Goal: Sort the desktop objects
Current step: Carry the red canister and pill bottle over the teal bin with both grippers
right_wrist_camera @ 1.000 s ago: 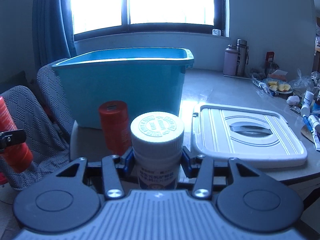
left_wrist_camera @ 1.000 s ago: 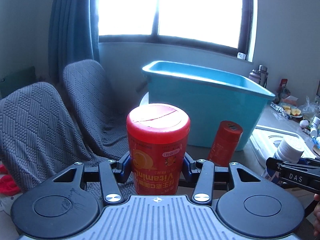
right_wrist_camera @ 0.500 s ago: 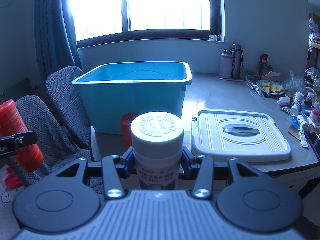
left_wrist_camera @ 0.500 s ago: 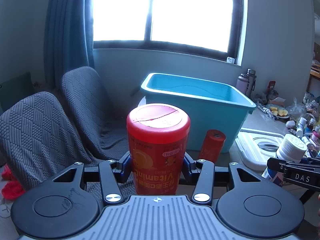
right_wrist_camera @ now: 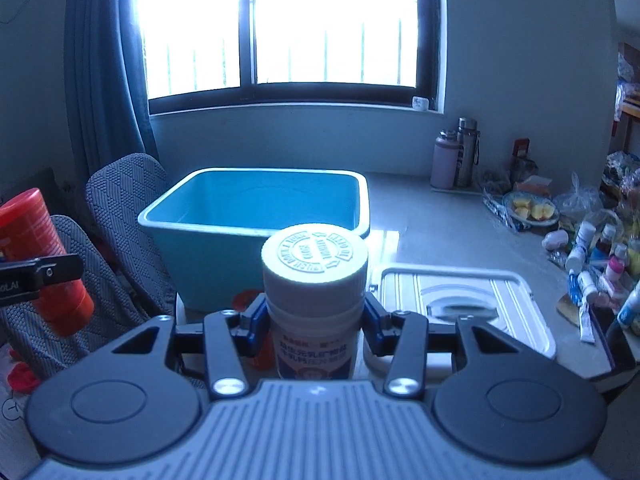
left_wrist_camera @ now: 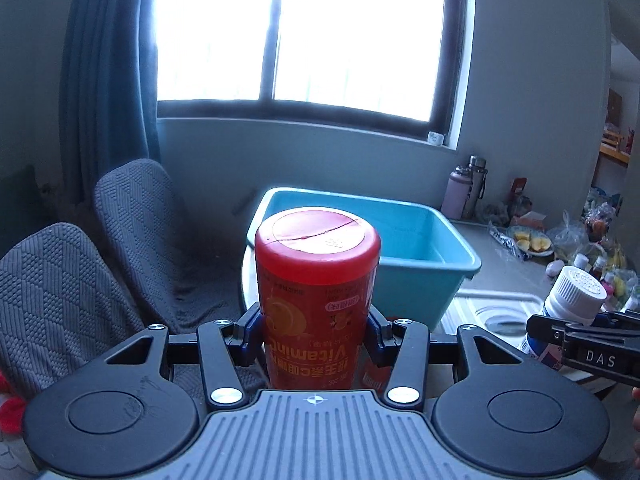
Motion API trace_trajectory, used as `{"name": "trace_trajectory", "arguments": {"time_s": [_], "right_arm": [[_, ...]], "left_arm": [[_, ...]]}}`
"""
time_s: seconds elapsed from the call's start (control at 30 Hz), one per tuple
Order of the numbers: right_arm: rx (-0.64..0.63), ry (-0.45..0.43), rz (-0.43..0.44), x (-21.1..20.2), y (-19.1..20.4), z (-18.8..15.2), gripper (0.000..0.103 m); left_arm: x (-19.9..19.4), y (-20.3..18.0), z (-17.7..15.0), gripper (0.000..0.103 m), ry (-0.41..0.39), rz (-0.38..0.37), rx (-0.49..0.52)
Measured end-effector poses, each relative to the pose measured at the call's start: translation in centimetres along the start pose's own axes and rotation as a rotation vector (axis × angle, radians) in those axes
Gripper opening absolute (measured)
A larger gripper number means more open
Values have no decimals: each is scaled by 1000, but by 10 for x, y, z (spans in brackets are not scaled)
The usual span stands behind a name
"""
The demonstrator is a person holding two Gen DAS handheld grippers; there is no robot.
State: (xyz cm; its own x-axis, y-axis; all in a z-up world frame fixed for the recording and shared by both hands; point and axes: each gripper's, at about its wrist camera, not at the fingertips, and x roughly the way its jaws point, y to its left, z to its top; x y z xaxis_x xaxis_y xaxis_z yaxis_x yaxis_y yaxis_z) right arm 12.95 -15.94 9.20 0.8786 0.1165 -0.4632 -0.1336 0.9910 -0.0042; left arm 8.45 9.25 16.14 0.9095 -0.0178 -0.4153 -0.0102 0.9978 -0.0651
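Note:
My left gripper [left_wrist_camera: 316, 334] is shut on a red vitamin C canister [left_wrist_camera: 316, 300], held upright in the air in front of the blue plastic tub [left_wrist_camera: 424, 248]. My right gripper [right_wrist_camera: 314, 320] is shut on a white pill bottle [right_wrist_camera: 314, 280] with a ribbed cap, also held up in front of the tub [right_wrist_camera: 256, 216]. The tub looks empty. Each held thing shows in the other view: the white bottle [left_wrist_camera: 568, 308] at right, the red canister [right_wrist_camera: 40, 256] at left. A second red tube [right_wrist_camera: 250, 300] stands on the table, mostly hidden behind the grippers.
A white tub lid [right_wrist_camera: 464, 300] lies flat right of the tub. Small bottles and tubes [right_wrist_camera: 592, 268] crowd the table's right edge, with a fruit plate [right_wrist_camera: 528, 210] and flasks [right_wrist_camera: 456, 156] behind. Two grey covered chairs [left_wrist_camera: 80, 272] stand at left.
Both grippers have risen and drawn back with their loads. The tub now sits lower in view and its inside shows. The second red tube has slipped behind the grippers.

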Motion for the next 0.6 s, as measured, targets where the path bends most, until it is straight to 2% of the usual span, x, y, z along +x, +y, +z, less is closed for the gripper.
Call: {"name": "trace_trajectory", "arguments": {"time_s": [0.37,0.6], "right_arm": [[-32,-60,62,34,-20,51,48],[-60,-69,110,62,-29,70,48]], "left_arm": [[40,-18,59,50,-18,21,-16],[71,-34,77,50,-11,48,-10]]}}
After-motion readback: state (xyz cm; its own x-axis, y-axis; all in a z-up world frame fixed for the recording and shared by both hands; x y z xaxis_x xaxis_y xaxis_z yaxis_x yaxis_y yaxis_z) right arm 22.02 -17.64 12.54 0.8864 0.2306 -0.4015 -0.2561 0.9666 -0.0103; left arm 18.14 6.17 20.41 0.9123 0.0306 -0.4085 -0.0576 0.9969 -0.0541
